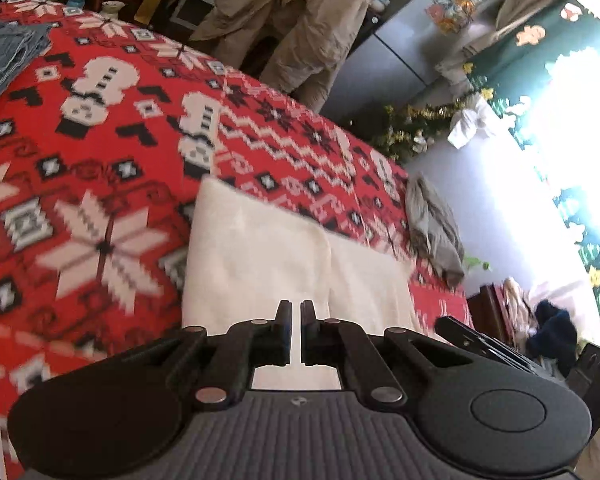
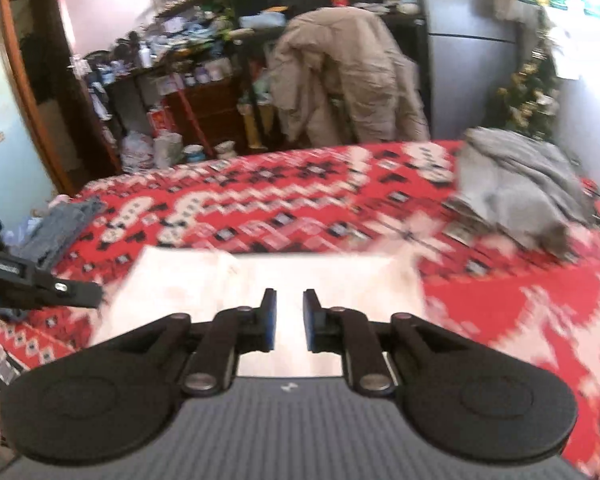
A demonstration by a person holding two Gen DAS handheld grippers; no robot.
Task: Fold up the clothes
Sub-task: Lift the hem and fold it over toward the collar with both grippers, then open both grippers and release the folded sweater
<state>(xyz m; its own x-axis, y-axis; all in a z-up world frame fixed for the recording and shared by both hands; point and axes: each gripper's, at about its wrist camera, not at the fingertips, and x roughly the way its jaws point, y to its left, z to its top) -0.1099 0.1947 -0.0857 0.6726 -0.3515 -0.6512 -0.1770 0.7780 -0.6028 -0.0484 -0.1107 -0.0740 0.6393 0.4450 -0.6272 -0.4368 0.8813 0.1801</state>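
While both grippers hang above the bed, a white folded cloth (image 1: pixel 284 256) lies flat on the red snowflake-patterned blanket (image 1: pixel 100 140) — one layer lapped over another, its edge showing as a soft step. The left gripper (image 1: pixel 296 316) sits just over the near part of that cloth, its fingers drawn almost together with only a thin slit between them and nothing held. The right gripper (image 2: pixel 290 308) is also over the white cloth (image 2: pixel 260 280), fingers parted by a clear gap, blue pads (image 2: pixel 270 320) facing each other, empty. Beyond the white cloth's far right corner a crumpled grey garment (image 2: pixel 516 188) is heaped on the blanket (image 2: pixel 300 192). Off its far left, folded blue denim (image 1: pixel 8 56) rests — blurred in the right view.
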